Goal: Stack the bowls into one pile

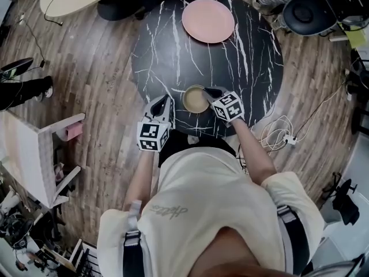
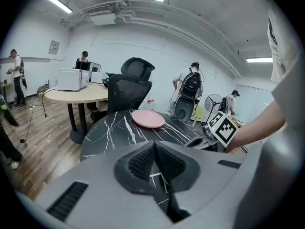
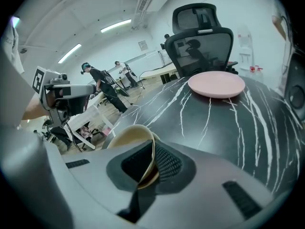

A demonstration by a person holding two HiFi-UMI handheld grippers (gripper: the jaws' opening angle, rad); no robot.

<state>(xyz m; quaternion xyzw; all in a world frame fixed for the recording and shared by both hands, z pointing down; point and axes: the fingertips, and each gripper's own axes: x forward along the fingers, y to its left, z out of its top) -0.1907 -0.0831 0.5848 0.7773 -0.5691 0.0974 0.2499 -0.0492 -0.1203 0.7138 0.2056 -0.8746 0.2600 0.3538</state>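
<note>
A tan bowl [image 1: 195,100] sits low over the near edge of the black marble table [image 1: 248,68]. My right gripper [image 1: 213,92] is shut on the bowl's right rim. In the right gripper view the thin rim [image 3: 131,137] runs between the two pads of the right gripper [image 3: 152,151]. My left gripper [image 1: 164,101] hovers just left of the bowl, apart from it. Its jaws are shut with nothing between them, as the left gripper view shows [image 2: 153,147]. A pink plate [image 1: 208,20] lies at the table's far side.
A black office chair [image 1: 308,10] stands beyond the table at the right, and another [image 2: 131,87] stands behind the plate. White cables and a power strip [image 1: 282,134] lie on the wood floor to the right. White furniture [image 1: 40,154] is at the left. People stand in the background.
</note>
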